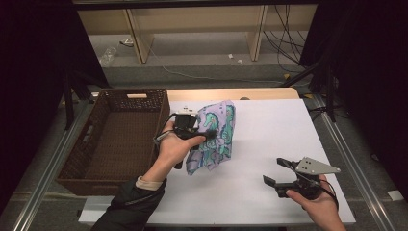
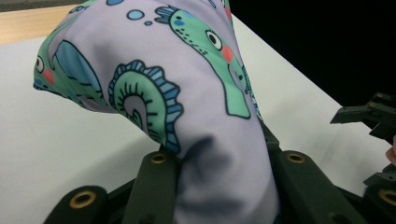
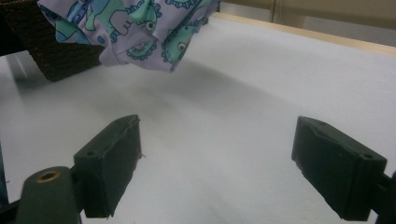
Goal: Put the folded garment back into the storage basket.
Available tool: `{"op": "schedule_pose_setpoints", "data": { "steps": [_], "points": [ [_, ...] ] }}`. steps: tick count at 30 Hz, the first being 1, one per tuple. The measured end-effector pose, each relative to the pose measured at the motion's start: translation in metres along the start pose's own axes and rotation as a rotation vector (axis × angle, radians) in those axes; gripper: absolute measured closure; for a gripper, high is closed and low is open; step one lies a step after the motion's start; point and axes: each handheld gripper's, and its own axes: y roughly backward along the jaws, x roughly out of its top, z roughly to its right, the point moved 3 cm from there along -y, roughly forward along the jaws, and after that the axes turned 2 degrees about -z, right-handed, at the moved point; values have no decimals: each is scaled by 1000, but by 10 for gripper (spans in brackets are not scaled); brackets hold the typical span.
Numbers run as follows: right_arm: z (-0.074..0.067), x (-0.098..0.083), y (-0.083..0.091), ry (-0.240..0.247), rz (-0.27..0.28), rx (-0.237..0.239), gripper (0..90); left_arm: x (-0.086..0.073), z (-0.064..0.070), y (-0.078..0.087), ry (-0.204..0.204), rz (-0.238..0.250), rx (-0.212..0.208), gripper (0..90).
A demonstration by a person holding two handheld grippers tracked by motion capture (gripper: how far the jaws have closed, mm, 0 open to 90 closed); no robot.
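Observation:
A lilac cloth [image 1: 216, 134] printed with green and blue seahorses hangs off the white table, held up by my left gripper [image 1: 208, 137], which is shut on it. In the left gripper view the cloth [image 2: 187, 93] bulges out between the two black jaws. Seen from the right gripper, the cloth [image 3: 135, 32] hangs at the top left, lifted above its shadow. My right gripper [image 1: 278, 172] is at the front right of the table, open, with nothing between its fingers [image 3: 112, 163]. The right gripper's jaws [image 2: 369, 121] also appear at the right edge of the left gripper view.
A brown wicker basket [image 1: 96, 159] with a handle slot stands at the table's left edge, just left of my left hand. The white table surface [image 1: 269, 130] stretches between the cloth and the right gripper. Shelving and cables lie beyond the far edge.

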Motion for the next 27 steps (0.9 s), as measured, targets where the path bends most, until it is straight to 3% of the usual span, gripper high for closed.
{"op": "schedule_pose_setpoints", "data": {
  "steps": [27],
  "points": [
    [0, 0, 0, 5, -2, 0, 168, 12, -5, 26, 18, 41, 11, 687]
  ]
}}
